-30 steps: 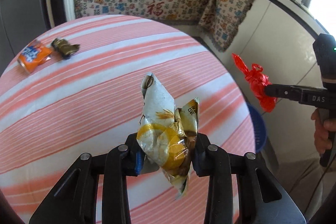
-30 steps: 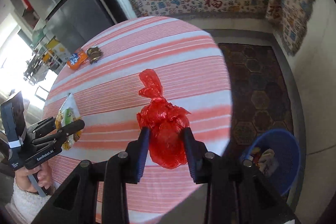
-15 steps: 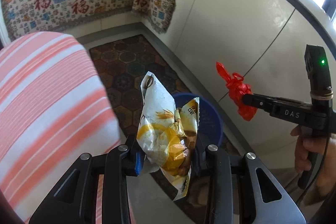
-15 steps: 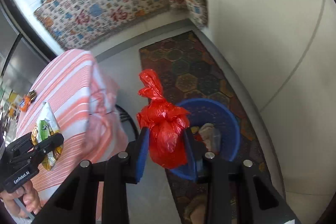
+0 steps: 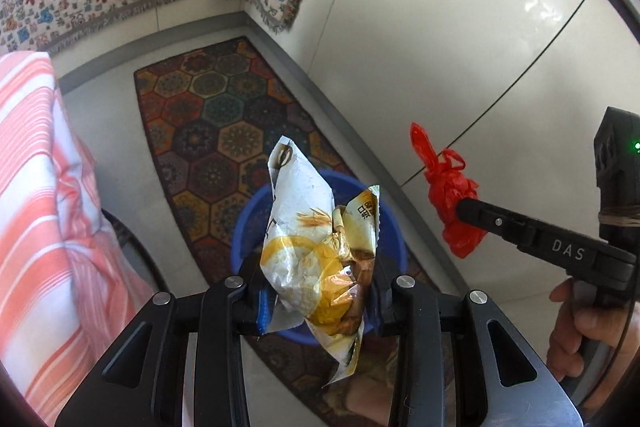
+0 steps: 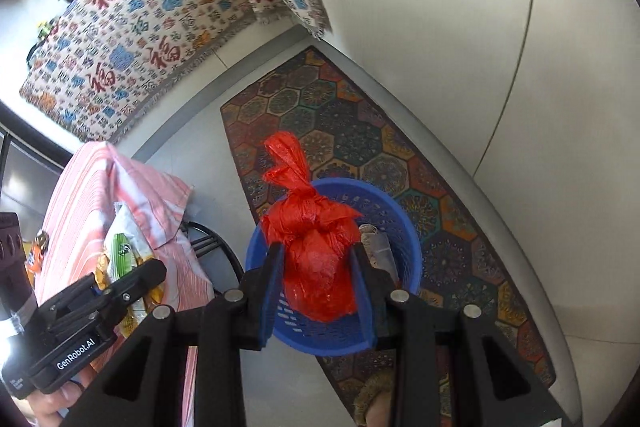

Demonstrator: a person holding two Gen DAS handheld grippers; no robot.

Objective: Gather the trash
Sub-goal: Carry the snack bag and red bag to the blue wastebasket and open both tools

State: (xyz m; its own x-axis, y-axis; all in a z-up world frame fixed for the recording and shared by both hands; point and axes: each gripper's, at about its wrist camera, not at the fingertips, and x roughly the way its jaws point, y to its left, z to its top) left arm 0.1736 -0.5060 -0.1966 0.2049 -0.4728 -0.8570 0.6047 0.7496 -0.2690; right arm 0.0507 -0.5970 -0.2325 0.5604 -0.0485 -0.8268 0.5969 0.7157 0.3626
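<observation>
My left gripper [image 5: 318,291] is shut on a crumpled white and yellow snack wrapper [image 5: 316,243] and holds it above the blue perforated trash basket [image 5: 390,231] on the floor. My right gripper [image 6: 318,271] is shut on a knotted red plastic bag [image 6: 314,243] and holds it over the same basket [image 6: 396,223], which holds some grey trash [image 6: 376,245]. The right gripper with the red bag [image 5: 450,195] shows at the right of the left wrist view. The left gripper with the wrapper [image 6: 124,259] shows at the left of the right wrist view.
The basket stands on a hexagon-patterned rug [image 6: 360,131] beside a white cabinet wall [image 6: 460,27]. The table with the pink striped cloth [image 5: 36,211] is at the left. An orange packet [image 6: 36,255] lies on it. A patterned cloth [image 6: 140,23] hangs behind.
Both grippers have swung from the table to the floor basket, each keeping its load. The basket is now closer and right under both loads.
</observation>
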